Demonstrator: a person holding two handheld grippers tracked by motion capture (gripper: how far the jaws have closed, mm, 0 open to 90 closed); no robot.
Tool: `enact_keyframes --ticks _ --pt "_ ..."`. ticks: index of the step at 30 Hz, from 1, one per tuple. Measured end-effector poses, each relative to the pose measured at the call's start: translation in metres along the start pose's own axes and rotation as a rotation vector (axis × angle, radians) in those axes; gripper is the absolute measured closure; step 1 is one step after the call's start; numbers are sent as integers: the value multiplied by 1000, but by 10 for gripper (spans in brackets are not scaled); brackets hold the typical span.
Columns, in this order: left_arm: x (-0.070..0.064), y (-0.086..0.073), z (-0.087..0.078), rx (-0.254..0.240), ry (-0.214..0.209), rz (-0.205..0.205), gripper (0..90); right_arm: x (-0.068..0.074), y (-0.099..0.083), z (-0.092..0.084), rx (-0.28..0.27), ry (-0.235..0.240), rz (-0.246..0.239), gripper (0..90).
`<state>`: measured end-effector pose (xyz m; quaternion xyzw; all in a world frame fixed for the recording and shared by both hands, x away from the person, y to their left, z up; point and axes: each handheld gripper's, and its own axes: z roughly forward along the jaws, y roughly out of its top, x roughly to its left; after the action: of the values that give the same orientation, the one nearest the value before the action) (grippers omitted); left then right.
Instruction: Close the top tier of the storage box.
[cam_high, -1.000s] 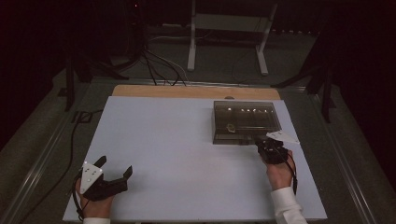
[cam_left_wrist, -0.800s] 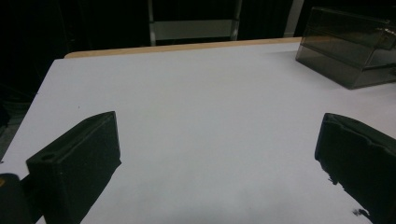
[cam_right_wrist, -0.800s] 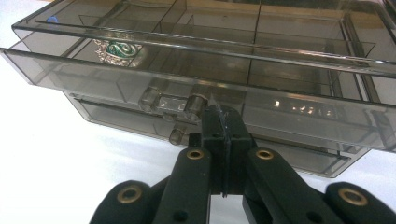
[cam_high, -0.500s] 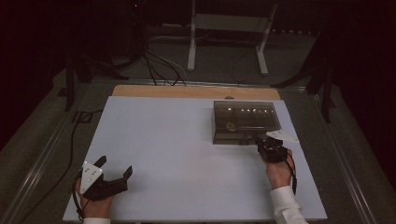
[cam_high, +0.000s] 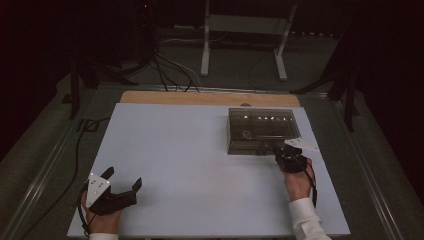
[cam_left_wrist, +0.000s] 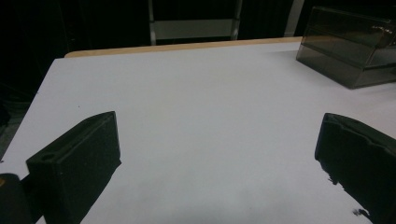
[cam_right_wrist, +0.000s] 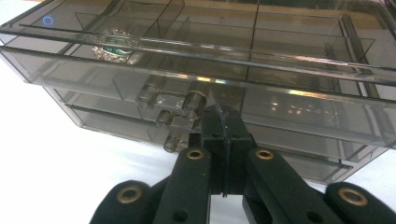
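Resting my left gripper (cam_high: 120, 190) on the bench (cam_high: 200, 160) at near left, fingers spread wide and empty, my right gripper (cam_high: 276, 150) at far right, fingers pressed together against the smoky drawer box (cam_high: 262, 129) front.

Very little delta on our side. Right gripper (cam_high: 276, 150) has nudged slightly left along the front of the box (cam_high: 260, 125) versus a second ago, and its grey plate (cam_high: 301, 145) now sits a bit higher in the high view. Since the half-second mark we see no further shift. That's all we can pick out.
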<state>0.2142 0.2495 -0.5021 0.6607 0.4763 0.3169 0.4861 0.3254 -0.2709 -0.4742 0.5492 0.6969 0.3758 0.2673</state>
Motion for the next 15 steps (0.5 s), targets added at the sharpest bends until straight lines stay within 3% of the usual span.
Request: enact_keyframes --ticks 15 --pt "0 0 0 0 -1 1 11 0 2 7 4 -8 7 900"
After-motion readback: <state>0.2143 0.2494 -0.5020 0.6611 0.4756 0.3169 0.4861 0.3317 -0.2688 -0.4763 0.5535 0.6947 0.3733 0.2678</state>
